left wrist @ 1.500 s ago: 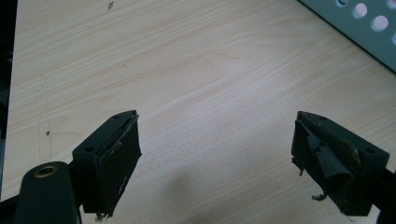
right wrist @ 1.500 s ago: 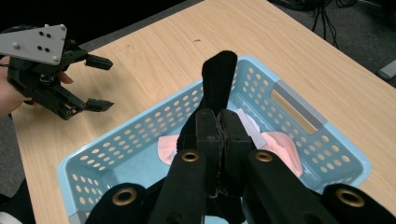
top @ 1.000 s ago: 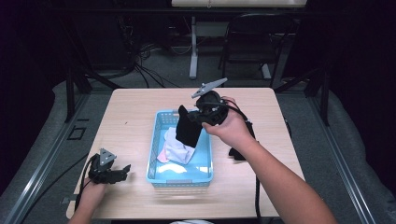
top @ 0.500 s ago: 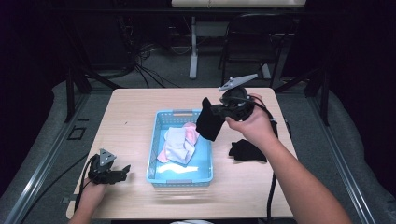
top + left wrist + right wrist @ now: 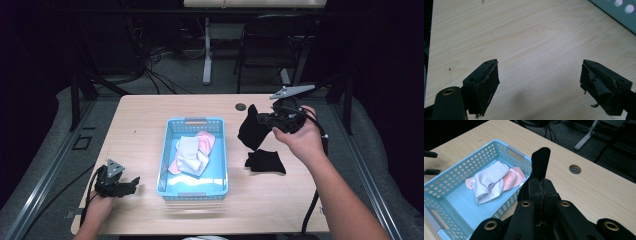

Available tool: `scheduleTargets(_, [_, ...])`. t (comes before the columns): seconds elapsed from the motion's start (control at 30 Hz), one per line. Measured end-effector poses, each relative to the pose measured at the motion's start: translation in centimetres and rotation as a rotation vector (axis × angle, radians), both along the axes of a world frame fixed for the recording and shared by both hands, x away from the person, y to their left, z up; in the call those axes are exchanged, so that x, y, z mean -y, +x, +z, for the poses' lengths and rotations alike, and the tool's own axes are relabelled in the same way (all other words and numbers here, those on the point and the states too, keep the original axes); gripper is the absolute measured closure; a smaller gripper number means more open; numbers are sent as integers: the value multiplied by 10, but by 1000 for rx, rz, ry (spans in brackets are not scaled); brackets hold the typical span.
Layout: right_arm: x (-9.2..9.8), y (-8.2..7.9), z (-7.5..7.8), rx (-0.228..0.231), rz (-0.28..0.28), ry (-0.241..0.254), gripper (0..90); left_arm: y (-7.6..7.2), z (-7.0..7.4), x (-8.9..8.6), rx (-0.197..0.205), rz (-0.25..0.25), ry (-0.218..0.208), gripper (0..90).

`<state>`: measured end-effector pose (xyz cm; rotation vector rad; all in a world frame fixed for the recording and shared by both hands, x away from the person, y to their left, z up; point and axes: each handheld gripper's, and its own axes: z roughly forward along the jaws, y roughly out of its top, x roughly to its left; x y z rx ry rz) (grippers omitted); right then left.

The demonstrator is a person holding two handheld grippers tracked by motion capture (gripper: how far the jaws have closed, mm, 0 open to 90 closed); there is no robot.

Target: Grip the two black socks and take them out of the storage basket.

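**Two socks in the basket, two black ones out**

Two light socks lay in the basket (image 5: 196,122), a pale blue plastic one with perforated walls and a slot handle at each short end. We saw a white sock (image 5: 188,152), ribbed and folded, lying on top of a pink sock (image 5: 206,141), both soft and crumpled toward the far half of the basket. The near half of its smooth floor was bare. In the right gripper view the same pair sat bunched together, white sock (image 5: 489,180) over pink sock (image 5: 511,178), with the basket (image 5: 491,146) walls around them.

We held the right gripper (image 5: 265,122) above the table (image 5: 145,112), to the right of the basket, its jaws pressed together on a black sock (image 5: 251,131) that hung limp below them. From the gripper's own camera the black sock (image 5: 540,161) stood up as a dark matte strip between the closed jaws. A second black piece (image 5: 265,161) lay flat on the pale wood just below it, right of the basket.

Our left gripper (image 5: 131,183) rested low at the near left corner of the table, well apart from the basket. Its jaws stood spread wide over bare wood grain, with worn, frayed black pads (image 5: 487,86).
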<state>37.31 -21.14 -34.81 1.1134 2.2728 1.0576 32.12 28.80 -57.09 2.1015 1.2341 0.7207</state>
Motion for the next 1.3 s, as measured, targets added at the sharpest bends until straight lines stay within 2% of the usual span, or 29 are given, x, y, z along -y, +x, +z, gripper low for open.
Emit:
scheduleTargets(0.43, [1, -18, -29, -23, 23, 26, 883, 0, 0, 0, 0, 3, -3, 155])
scheduleTargets(0.53, [-1, -18, -42, -45, 27, 29, 883, 0, 0, 0, 0, 0, 0, 155])
scheduleTargets(0.6, [-1, -16, -57, -69, 21, 22, 883, 0, 0, 0, -2, 0, 2, 156])
scheduleTargets(0.63, [-1, -16, -57, -69, 21, 22, 883, 0, -1, 0, -2, 0, 1, 156])
scheduleTargets(0.67, [1, -13, -67, -85, 15, 25, 883, 0, -1, 0, -2, -1, 1, 155])
scheduleTargets(0.73, [2, -12, -71, -91, 7, 18, 883, 0, -1, 0, -2, -2, 3, 155])
scheduleTargets(0.77, [7, -8, -83, -107, -17, 23, 882, 0, -1, 0, -1, -2, 2, 155])
scheduleTargets(0.93, [25, 2, -109, -138, -105, -6, 882, 0, -1, 0, -3, -5, 2, 155])
scheduleTargets(1.0, [35, 7, -119, -158, -139, -1, 882, 0, -1, 0, -3, -3, 4, 155])
scheduleTargets(1.03, [35, 7, -119, -158, -139, -1, 882, 0, -1, 0, -3, -3, 4, 155])
scheduleTargets(1.1, [47, 11, -134, -191, -192, 12, 881, 0, -1, 1, -4, -4, 7, 155])
scheduleTargets(1.17, [51, 13, -138, -198, -204, 13, 881, 0, -1, 1, -4, -4, 7, 155])
scheduleTargets(1.2, [58, 15, -148, -220, -229, 29, 879, 0, -2, 1, -5, -2, 5, 155])
scheduleTargets(1.23, [58, 15, -148, -220, -229, 29, 879, 0, -2, 1, -5, -3, 7, 155])
scheduleTargets(1.27, [64, 16, -156, -231, -253, 40, 878, 0, -2, 1, -7, -1, 4, 155])
scheduleTargets(1.3, [64, 16, -156, -231, -253, 40, 878, 0, -2, 1, -7, -1, 4, 156])
